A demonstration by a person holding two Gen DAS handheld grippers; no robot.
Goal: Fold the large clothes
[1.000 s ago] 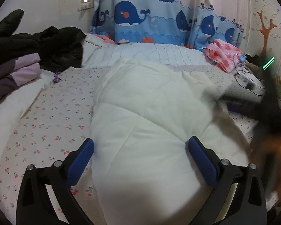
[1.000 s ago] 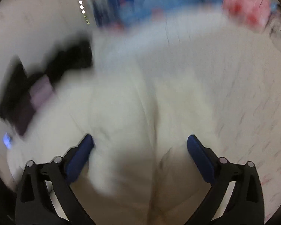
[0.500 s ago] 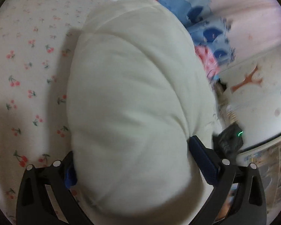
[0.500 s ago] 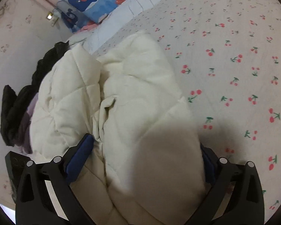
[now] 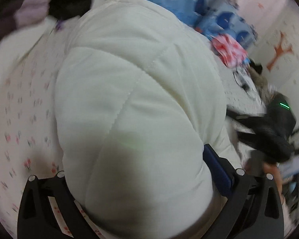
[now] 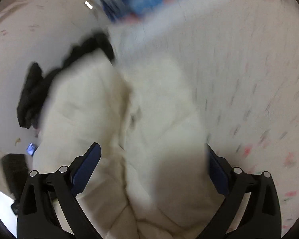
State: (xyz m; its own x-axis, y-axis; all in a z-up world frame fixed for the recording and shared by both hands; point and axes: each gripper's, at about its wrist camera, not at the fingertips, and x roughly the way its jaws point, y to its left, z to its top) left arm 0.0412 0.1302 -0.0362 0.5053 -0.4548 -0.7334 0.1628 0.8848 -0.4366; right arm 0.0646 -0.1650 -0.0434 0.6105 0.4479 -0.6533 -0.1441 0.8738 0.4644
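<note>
A bulky white quilted jacket (image 5: 133, 91) lies on the cherry-print bed sheet (image 5: 20, 107) and fills most of the left wrist view. My left gripper (image 5: 147, 149) stands open, its jaws wide apart with the jacket's puffed edge bulging between them; the left finger is hidden behind the fabric and only the right blue pad (image 5: 217, 167) shows. In the blurred right wrist view the same jacket (image 6: 161, 119) is bunched in folds, and my right gripper (image 6: 151, 146) is open with the padding between its fingers. The right gripper's dark body (image 5: 275, 127) shows at the jacket's right side.
Black clothes (image 5: 69, 0) and a lilac garment (image 5: 31, 14) are heaped at the far left of the bed. A whale-print curtain (image 5: 219, 18) and a pink-red cloth (image 5: 229, 49) lie behind. Black clothes (image 6: 39, 91) also border the jacket. A hand (image 5: 269, 167) shows at right.
Both grippers have swung fast, blurring the views. The jacket's bulk has come between both pairs of open fingers, and the left view has turned back toward the pile of black clothes.
</note>
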